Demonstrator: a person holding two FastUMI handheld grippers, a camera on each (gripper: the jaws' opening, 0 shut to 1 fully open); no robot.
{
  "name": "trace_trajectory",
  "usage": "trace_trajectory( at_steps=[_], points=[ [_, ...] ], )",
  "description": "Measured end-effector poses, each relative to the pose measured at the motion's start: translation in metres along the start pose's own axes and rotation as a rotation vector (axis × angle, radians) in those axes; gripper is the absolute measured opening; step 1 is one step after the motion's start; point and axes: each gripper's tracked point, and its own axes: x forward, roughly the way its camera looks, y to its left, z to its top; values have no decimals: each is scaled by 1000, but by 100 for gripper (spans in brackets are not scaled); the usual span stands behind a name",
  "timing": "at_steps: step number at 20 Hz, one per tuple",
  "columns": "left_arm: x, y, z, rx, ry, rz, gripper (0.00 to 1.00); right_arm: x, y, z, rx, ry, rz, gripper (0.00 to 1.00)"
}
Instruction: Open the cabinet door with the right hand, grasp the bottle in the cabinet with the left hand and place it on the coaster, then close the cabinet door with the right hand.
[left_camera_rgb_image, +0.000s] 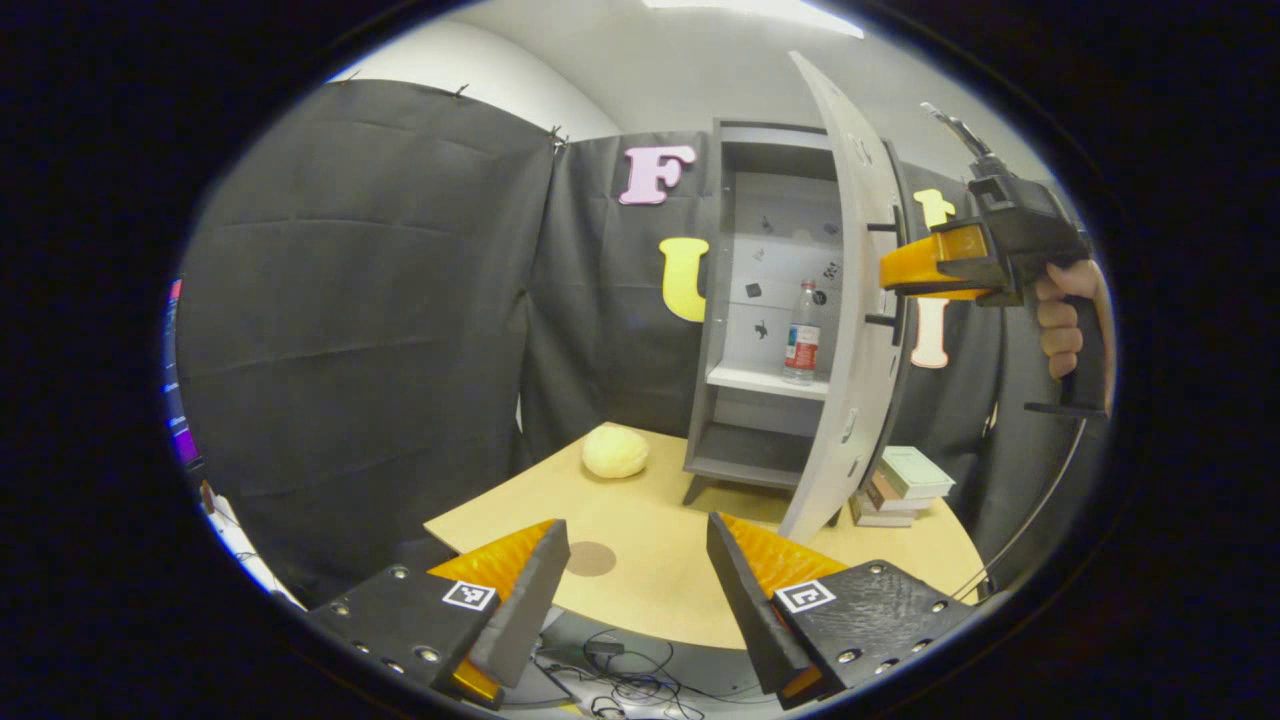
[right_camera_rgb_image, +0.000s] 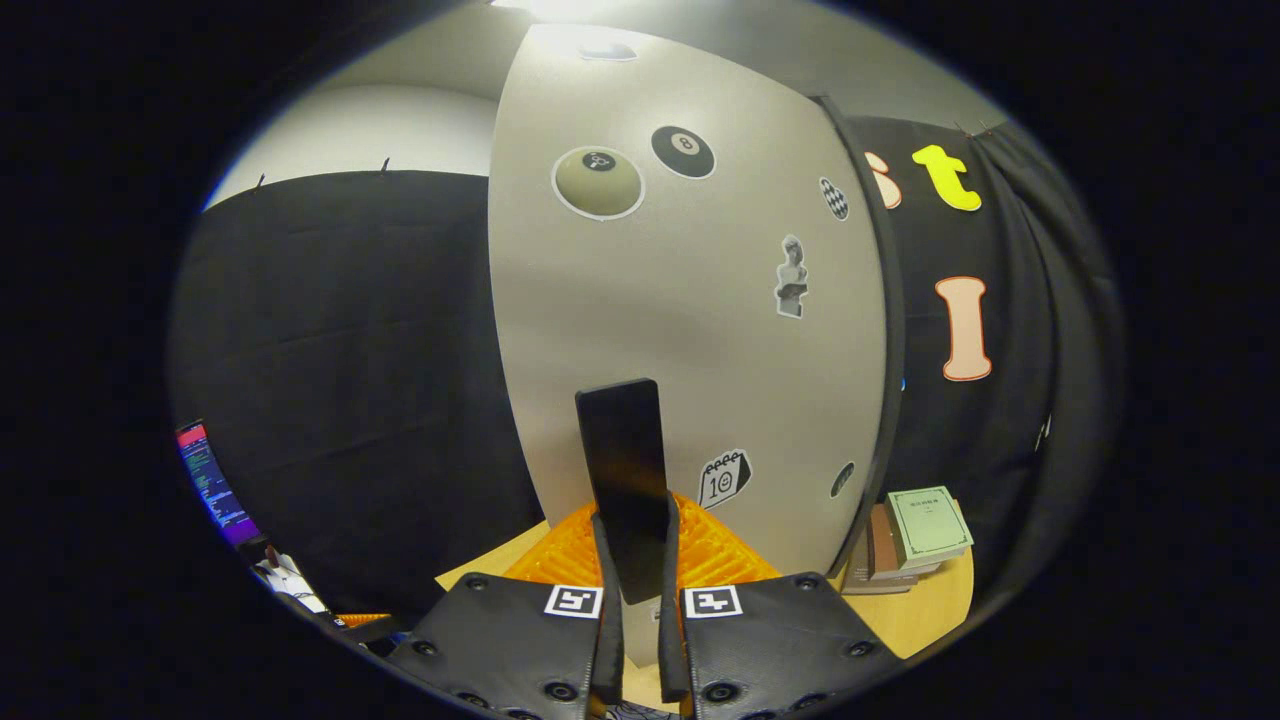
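Bottle (left_camera_rgb_image: 801, 333) on open cabinet (left_camera_rgb_image: 760, 300) shelf

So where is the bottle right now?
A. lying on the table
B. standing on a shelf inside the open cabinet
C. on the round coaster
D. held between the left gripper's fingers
B: in the left gripper view the bottle stands upright on a shelf inside the cabinet, whose door is swung open, while the left gripper is open over the table with nothing between its fingers.
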Motion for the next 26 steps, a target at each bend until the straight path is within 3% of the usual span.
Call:
trace_trajectory(
  at_steps=[4,11,18,20,26],
  points=[
    [3,-20,3,-23,-10,-32,84,-7,-6,0,19,-12,-35,16],
    [38,-49,17,23,-22,-135,83,-13,-20,2,39,-26,-125,15],
    [107,-101,22,64,11,-343,84,-25,-54,3,142,-49,-343,14],
    [129,-111,23,83,27,-405,86,-21,-48,4,207,-52,-352,8],
    [194,-114,58,117,13,-525,86,-24,-54,4,227,-62,-419,8]
  ],
)
